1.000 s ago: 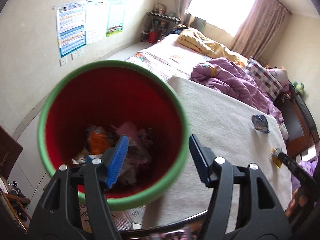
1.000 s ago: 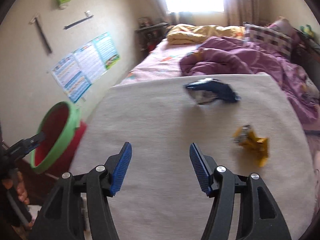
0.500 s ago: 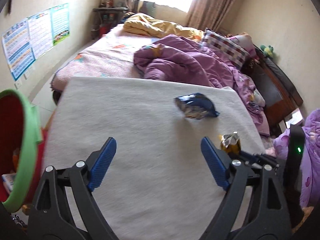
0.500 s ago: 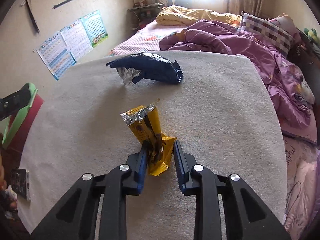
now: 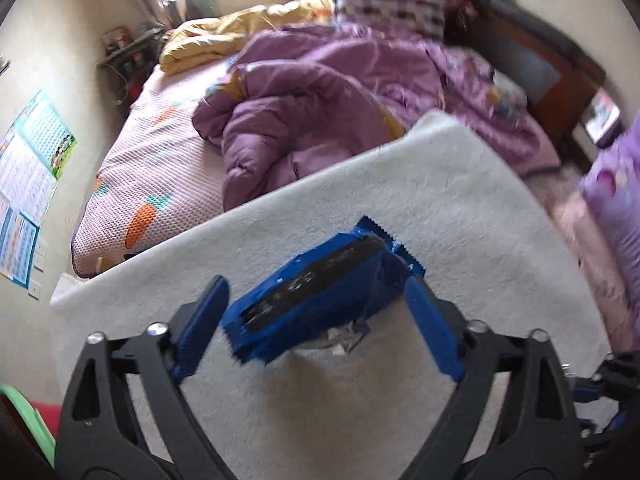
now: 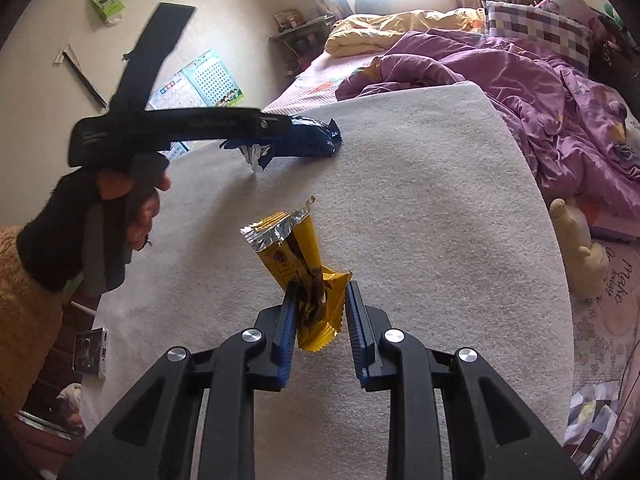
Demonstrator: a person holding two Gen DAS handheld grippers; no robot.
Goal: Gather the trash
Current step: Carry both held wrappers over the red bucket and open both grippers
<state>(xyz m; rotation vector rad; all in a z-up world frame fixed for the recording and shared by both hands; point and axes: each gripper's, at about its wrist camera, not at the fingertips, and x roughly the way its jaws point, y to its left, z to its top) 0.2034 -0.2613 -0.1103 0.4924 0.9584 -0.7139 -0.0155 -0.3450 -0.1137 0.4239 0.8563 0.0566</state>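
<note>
**Blue wrapper sits between the left claw's fingers, lying slantwise across the gap**

The left claw (image 5: 316, 324) hangs over the pale surface (image 5: 460, 208) with the blue wrapper (image 5: 320, 292) directly between its two fingers. The jaws are closing, but the pads do not look pressed on it yet: the left pad stands just beside the wrapper's lower end, and the right pad is near its crimped upper end, with a sliver of surface showing on each side. The wrapper's long axis runs on a slant, from lower left by the left pad up to the right, so it lies more across the gap than along it. Its torn silver mouth shows underneath, toward the right finger. As I judge it, the closing jaws will squeeze the wrapper roughly end to end, which may crumple it rather than pinch it flat; a crinkly empty packet should still hold.

The right claw (image 6: 320, 320) is narrow and already clamped on the yellow wrapper (image 6: 300, 264), which stands up from the pads with its torn foil end uppermost, lifted off the surface. From the right wrist view the blue wrapper lies well beyond it, under the left claw, so the left hand is plainly the nearer one. The green-rimmed bin (image 5: 24, 420) shows only as a sliver at the lower left edge.
</note>
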